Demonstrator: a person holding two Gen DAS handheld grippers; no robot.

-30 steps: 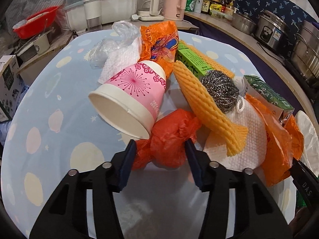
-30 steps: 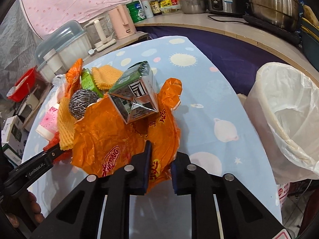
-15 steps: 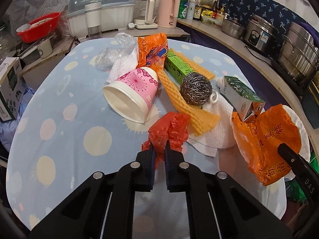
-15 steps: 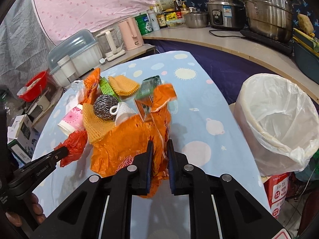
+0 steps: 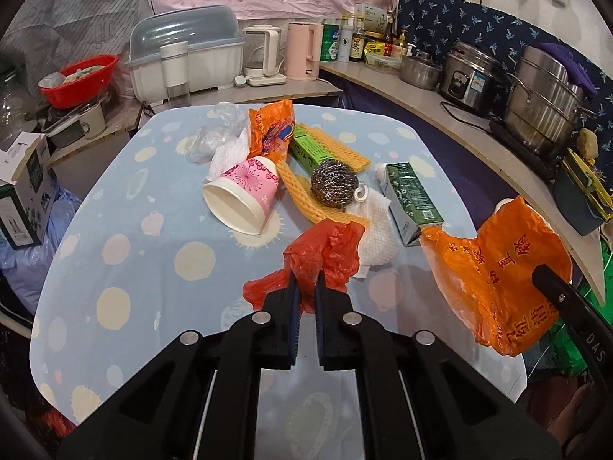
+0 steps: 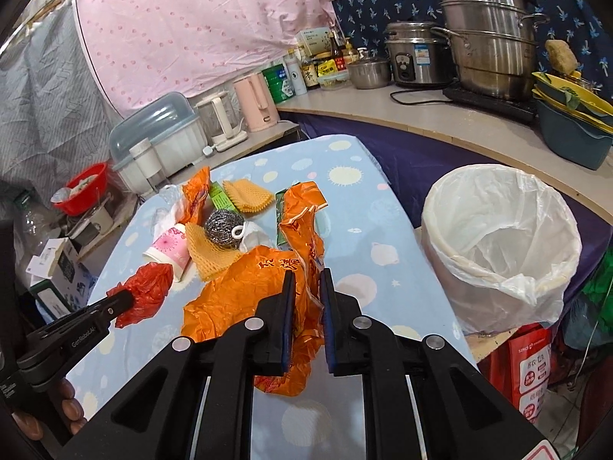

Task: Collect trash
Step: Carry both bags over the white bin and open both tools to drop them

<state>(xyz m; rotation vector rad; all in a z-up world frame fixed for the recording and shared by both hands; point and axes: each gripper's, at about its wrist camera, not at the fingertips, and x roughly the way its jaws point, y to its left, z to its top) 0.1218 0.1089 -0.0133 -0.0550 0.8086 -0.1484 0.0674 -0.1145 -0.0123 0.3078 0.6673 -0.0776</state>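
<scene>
My left gripper (image 5: 306, 283) is shut on a crumpled red plastic bag (image 5: 325, 253) and holds it above the table; the bag also shows in the right wrist view (image 6: 147, 293). My right gripper (image 6: 307, 280) is shut on a large orange snack wrapper (image 6: 249, 291), lifted off the table; it also shows in the left wrist view (image 5: 498, 268). A bin lined with a white bag (image 6: 498, 245) stands to the right of the table. A pink paper cup (image 5: 241, 195), steel scourer (image 5: 333, 188), green carton (image 5: 412, 199), yellow foam nets (image 5: 302, 195) and white tissue (image 5: 373, 226) lie on the table.
The table has a blue spotted cloth (image 5: 134, 253). Another orange wrapper (image 5: 268, 130), a clear plastic bag (image 5: 214, 134) and a green box (image 5: 306, 149) lie at the back. A counter with steel pots (image 6: 486, 46), kettles (image 5: 302, 50) and a dish rack (image 5: 187, 57) runs behind.
My left gripper closed on the red bag and lifted it. My right gripper raised the orange wrapper off the pile toward the right; the green carton slid off it onto the table.
</scene>
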